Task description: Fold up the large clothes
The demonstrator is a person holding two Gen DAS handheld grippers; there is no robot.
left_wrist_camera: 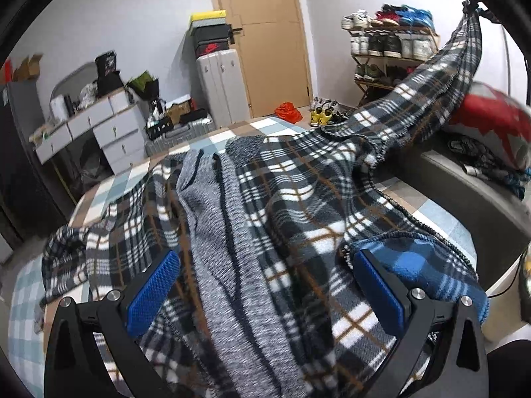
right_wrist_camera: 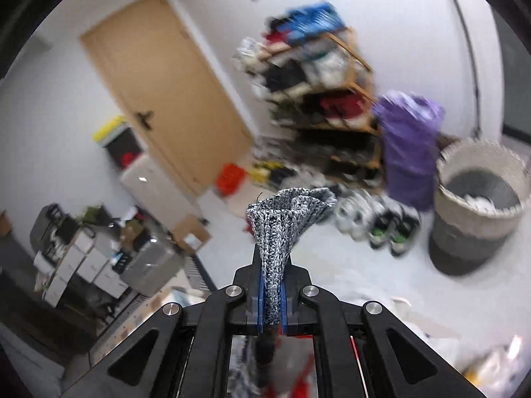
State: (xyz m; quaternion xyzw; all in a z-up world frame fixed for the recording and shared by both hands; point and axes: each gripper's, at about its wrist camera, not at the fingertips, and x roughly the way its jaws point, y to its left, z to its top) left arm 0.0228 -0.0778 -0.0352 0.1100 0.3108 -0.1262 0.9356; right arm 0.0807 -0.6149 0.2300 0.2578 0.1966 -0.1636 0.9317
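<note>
A large plaid garment [left_wrist_camera: 298, 185] in black, white and brown with a grey knit lining [left_wrist_camera: 212, 225] lies spread over the bed [left_wrist_camera: 26, 298]. My left gripper [left_wrist_camera: 265, 285] is open just above it, its blue pads [left_wrist_camera: 152, 292] wide apart over the cloth. One sleeve [left_wrist_camera: 454, 66] stretches up to the far right, where my right gripper [left_wrist_camera: 473, 3] holds its end. In the right wrist view my right gripper [right_wrist_camera: 272, 295] is shut on the grey knit cuff [right_wrist_camera: 288, 212], raised high above the floor.
Around the bed are a red cushion [left_wrist_camera: 491, 126] on a grey ledge to the right, a shoe rack [left_wrist_camera: 388, 46], a wooden door [left_wrist_camera: 265, 39], white drawers [left_wrist_camera: 109, 126] and suitcases. A woven basket [right_wrist_camera: 478, 205] and purple bag [right_wrist_camera: 411, 146] stand on the floor.
</note>
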